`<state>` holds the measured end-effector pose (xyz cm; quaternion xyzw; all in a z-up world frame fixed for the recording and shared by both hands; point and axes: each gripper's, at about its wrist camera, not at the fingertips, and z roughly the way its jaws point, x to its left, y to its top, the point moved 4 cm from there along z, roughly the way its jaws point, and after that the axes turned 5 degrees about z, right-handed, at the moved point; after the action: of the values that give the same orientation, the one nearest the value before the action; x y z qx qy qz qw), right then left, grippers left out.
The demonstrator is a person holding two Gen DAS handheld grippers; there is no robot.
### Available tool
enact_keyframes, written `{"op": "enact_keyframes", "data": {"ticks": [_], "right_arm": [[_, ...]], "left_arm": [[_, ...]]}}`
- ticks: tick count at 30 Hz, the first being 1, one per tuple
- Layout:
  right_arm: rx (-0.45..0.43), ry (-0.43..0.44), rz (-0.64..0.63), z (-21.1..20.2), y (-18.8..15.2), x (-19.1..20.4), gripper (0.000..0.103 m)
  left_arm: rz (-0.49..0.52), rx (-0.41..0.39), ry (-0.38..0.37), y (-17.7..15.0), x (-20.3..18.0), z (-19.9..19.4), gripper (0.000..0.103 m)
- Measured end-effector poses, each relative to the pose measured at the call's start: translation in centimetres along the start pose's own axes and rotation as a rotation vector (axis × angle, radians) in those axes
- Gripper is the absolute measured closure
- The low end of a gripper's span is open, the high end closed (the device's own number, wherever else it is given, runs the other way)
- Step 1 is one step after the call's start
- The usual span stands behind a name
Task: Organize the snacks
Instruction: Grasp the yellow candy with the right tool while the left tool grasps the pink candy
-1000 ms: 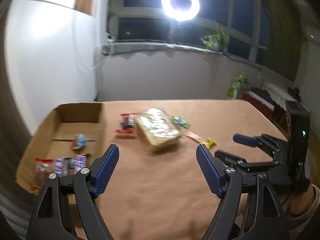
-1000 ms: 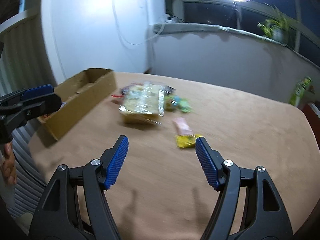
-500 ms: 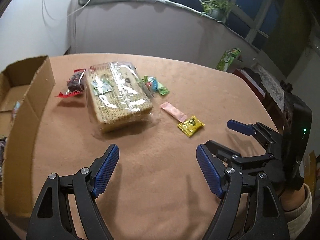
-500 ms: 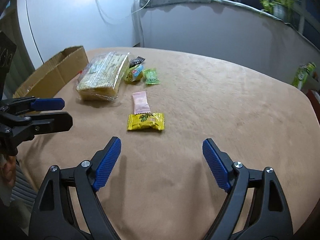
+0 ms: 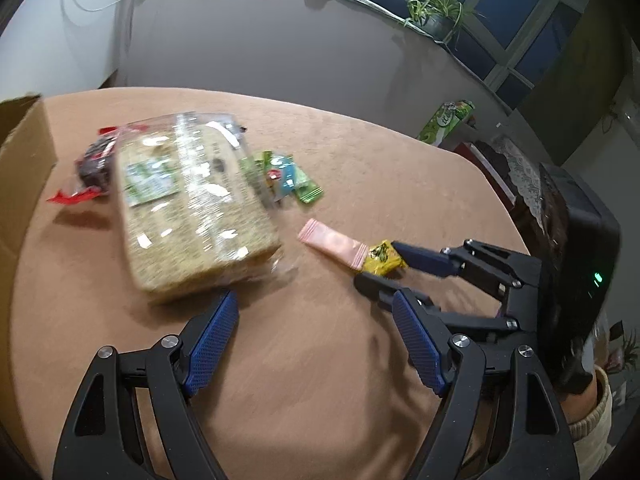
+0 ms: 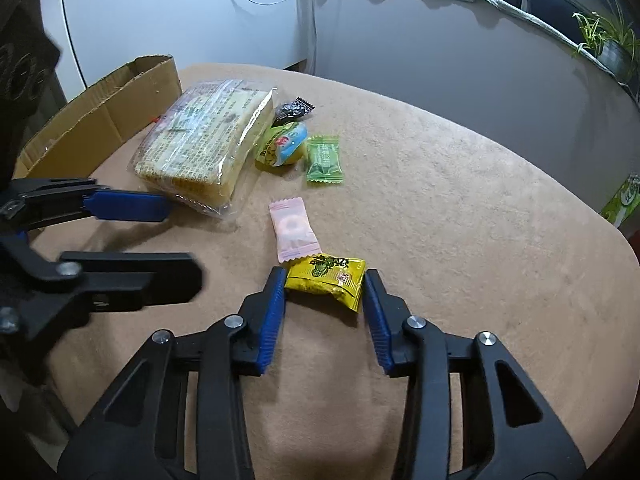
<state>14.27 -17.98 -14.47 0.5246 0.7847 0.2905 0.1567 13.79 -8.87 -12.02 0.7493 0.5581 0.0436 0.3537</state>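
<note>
My right gripper [image 6: 324, 280] has its jaws closed in on both sides of a small yellow snack packet [image 6: 325, 280] lying on the tan table; the packet also shows in the left wrist view [image 5: 382, 257]. A pink packet [image 6: 293, 233] lies just beyond it. My left gripper [image 5: 314, 312] is open and empty, hovering just in front of a large clear-wrapped block of crackers [image 5: 192, 204]. Green and blue candies [image 6: 324, 158] and a dark packet [image 6: 294, 109] lie behind the block. A red-wrapped snack [image 5: 90, 168] lies to its left.
An open cardboard box [image 6: 100, 108] stands at the table's left edge, next to the cracker block. A green carton [image 5: 446, 120] stands beyond the table's far right edge. A grey wall and a window sill with a plant [image 5: 432, 12] lie behind.
Both grippers moved forward and down toward the snacks. The right jaws narrowed from wide open around the yellow packet. The left gripper came closer to the cracker block and stays open.
</note>
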Motion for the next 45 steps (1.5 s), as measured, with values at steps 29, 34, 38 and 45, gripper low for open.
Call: {"op": "enact_keyframes", "data": {"ticks": [29, 34, 38, 45], "right_arm": [[-0.088, 0.027, 0.107, -4.5, -4.4, -4.9, 0.070], [-0.107, 0.014, 0.112, -5.2, -4.7, -4.8, 0.070], [-0.135, 0.001, 0.120, -6.2, -4.4, -4.4, 0.070], [-0.197, -0.036, 0.100, -9.4, -2.8, -3.3, 0.070]], "left_arm": [[0.228, -0.007, 0.168, 1.8, -3.6, 4.1, 0.084], [0.234, -0.044, 0.138, 1.1, -3.0, 2.0, 0.084], [0.257, -0.076, 0.132, 0.7, -3.4, 0.1, 0.084], [0.259, -0.149, 0.105, 0.8, -4.0, -3.7, 0.084]]}}
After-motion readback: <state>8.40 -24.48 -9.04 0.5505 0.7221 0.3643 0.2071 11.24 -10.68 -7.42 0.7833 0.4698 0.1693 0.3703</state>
